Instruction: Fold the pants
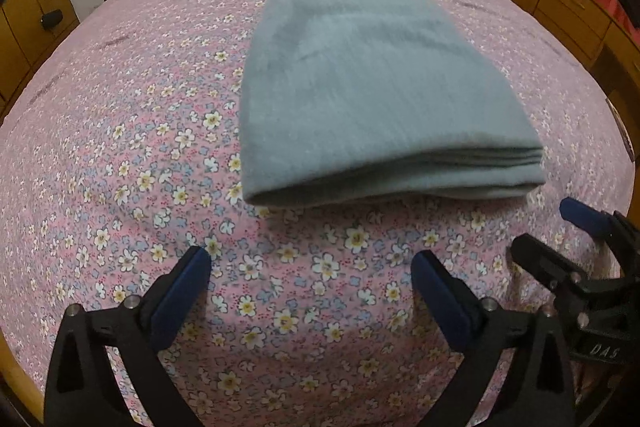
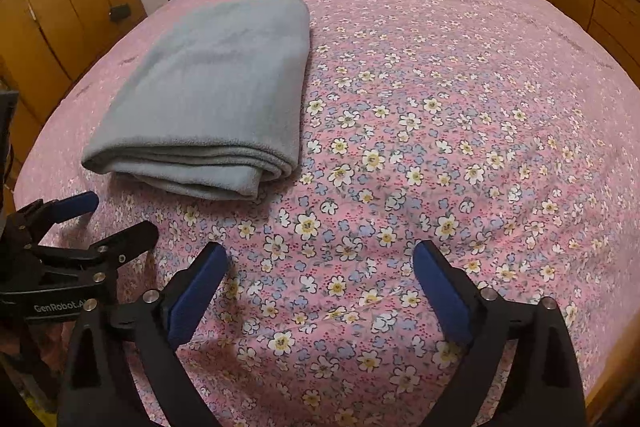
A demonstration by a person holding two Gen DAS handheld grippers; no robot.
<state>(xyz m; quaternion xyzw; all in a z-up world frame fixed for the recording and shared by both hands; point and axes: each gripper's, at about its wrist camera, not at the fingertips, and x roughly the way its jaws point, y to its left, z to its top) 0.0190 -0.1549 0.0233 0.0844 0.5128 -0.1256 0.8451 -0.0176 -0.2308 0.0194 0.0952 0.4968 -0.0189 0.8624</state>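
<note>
While the folded grey pants (image 1: 372, 87) are laid on the floral bedspread (image 1: 120, 147), both grippers are held near their front edge. The left gripper (image 1: 311, 279) and the right gripper (image 2: 320, 275) are spread wide, empty. "GenRobot.A" is printed on the left gripper's body.

grey pants (image 1: 372, 87) lie folded in a thick stack at the centre of the frame on the floral pink bed (image 1: 120, 155). the left gripper (image 1: 310, 267) spreads wide at the bottom edge, the right gripper (image 1: 540, 231) at lower right, both apart from the cloth.
</note>
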